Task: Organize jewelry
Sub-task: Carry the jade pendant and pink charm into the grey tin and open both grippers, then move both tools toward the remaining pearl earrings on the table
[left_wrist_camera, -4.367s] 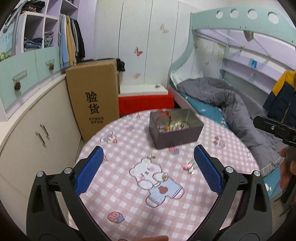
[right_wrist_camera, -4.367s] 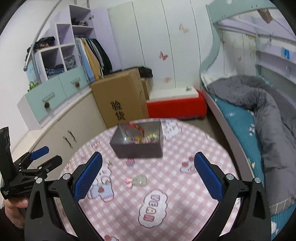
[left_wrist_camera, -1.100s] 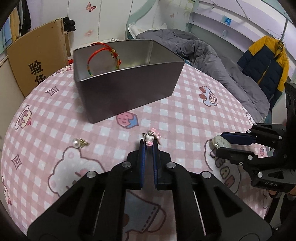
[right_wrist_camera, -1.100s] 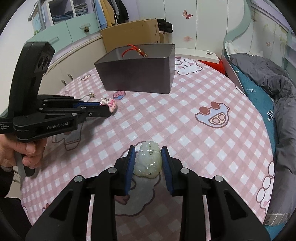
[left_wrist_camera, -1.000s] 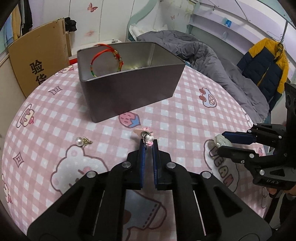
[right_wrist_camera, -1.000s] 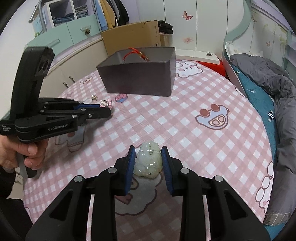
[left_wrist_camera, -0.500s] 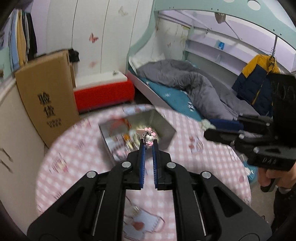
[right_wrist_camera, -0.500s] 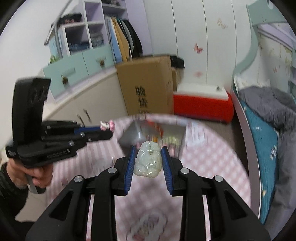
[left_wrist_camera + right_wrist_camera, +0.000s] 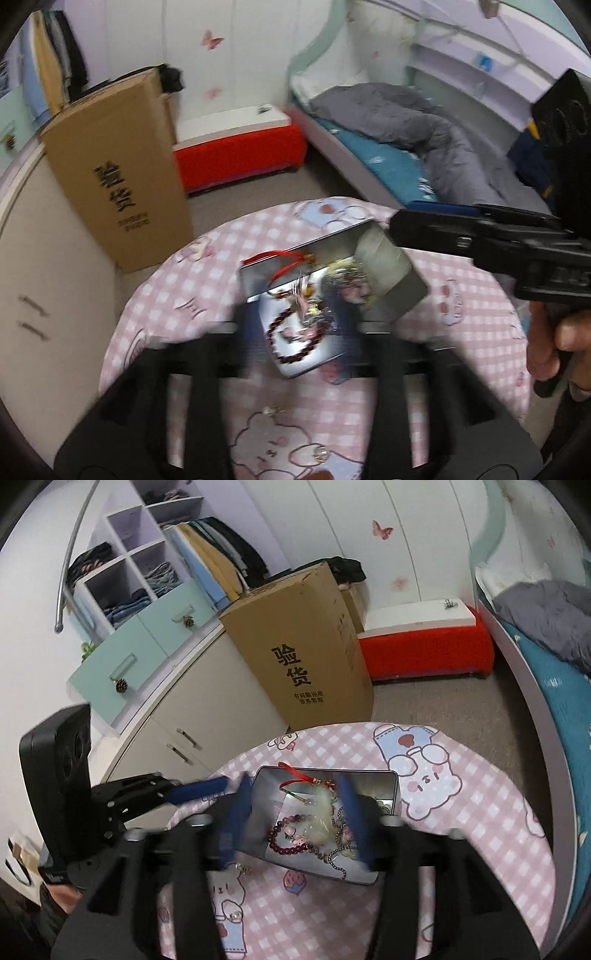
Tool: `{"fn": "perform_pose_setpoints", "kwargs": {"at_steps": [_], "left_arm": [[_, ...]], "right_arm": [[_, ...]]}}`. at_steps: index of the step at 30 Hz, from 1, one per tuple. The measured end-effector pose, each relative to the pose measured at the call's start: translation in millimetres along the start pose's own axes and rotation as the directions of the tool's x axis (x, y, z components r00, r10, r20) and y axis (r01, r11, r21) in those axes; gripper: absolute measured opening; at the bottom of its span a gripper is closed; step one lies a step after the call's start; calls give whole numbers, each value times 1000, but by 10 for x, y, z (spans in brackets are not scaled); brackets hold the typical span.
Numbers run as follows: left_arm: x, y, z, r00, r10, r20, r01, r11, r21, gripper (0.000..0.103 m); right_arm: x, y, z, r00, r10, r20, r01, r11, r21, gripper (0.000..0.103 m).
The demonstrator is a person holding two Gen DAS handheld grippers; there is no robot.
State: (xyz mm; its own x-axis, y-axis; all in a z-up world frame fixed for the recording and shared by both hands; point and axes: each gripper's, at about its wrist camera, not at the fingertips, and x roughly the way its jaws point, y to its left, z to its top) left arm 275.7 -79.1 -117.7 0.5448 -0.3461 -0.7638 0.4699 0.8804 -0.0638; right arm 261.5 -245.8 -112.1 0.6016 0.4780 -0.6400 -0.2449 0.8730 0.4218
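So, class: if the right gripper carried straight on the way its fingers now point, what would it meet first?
Most likely the jewelry heaped in the open tin: the right gripper, blurred and open, points down at the pale pendant there. Depth is unclear.

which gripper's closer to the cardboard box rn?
Left. The left gripper is at the tin's edge on the cardboard box side. The right gripper hangs over the tin, farther toward the bed.

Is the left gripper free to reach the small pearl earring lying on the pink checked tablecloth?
Probably yes: the left gripper looks open over the grey metal tin, and the pearl earring lies uncovered on the tablecloth just below it.
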Motion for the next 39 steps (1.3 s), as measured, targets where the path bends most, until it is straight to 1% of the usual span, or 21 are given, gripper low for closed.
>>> {"fn": "perform_pose_setpoints", "kwargs": {"at_steps": [1, 2, 3, 5, 6, 8, 11, 16, 19, 23, 28, 30, 32, 39], "left_arm": [[-71, 19, -34, 999, 28, 45, -28, 1000, -4, 90], [-128, 24, -58, 996, 43, 75, -43, 999, 1, 95], [-166, 21, -72, 994, 52, 91, -53, 999, 11, 95], [-212, 30, -89, 992, 77, 98, -79, 997, 15, 95], [-251, 48, -101, 989, 101, 110, -102, 995, 8, 95], [-360, 95, -132, 981, 127, 144, -126, 992, -16, 95], [-520, 156, -169, 972, 142, 186, -134, 989, -55, 95], [-844, 214, -273, 952, 170, 256, -150, 984, -97, 95], [-1076, 214, -340, 932, 192, 306, -162, 979, -120, 95], [-1332, 202, -418, 906, 236, 351, -194, 969, -150, 95], [-1539, 231, -564, 879, 290, 378, -233, 954, -188, 95], [-1576, 249, -628, 875, 301, 380, -240, 950, -200, 96], [-1596, 288, -712, 876, 309, 370, -241, 945, -220, 96], [-1654, 371, -1043, 873, 326, 362, -229, 931, -285, 96]], "right_arm": [[-20, 5, -20, 1000, -3, 8, 3, 1000, 4, 70], [-48, 2, -29, 1000, -5, 19, 5, 1000, 11, 77], [-81, -6, -38, 1000, -4, 30, 3, 1000, 18, 79], [-171, -24, -51, 998, -21, 63, 19, 999, 38, 91], [-204, -34, -51, 997, -32, 77, 29, 999, 47, 95], [-299, -41, -50, 992, -54, 114, 48, 997, 59, 96], [-424, 8, -64, 983, -101, 150, 94, 994, 54, 96], [-627, 127, -91, 972, -124, 200, 120, 992, 32, 96], [-748, 241, -99, 962, -142, 232, 143, 990, 14, 96], [-891, 389, -131, 947, -175, 268, 185, 983, -10, 96], [-1068, 583, -234, 926, -216, 308, 240, 970, -42, 96], [-1114, 637, -301, 920, -228, 319, 257, 965, -52, 96], [-1139, 702, -399, 913, -245, 326, 281, 957, -68, 96], [-1085, 832, -758, 907, -286, 309, 325, 942, -85, 96]]}}
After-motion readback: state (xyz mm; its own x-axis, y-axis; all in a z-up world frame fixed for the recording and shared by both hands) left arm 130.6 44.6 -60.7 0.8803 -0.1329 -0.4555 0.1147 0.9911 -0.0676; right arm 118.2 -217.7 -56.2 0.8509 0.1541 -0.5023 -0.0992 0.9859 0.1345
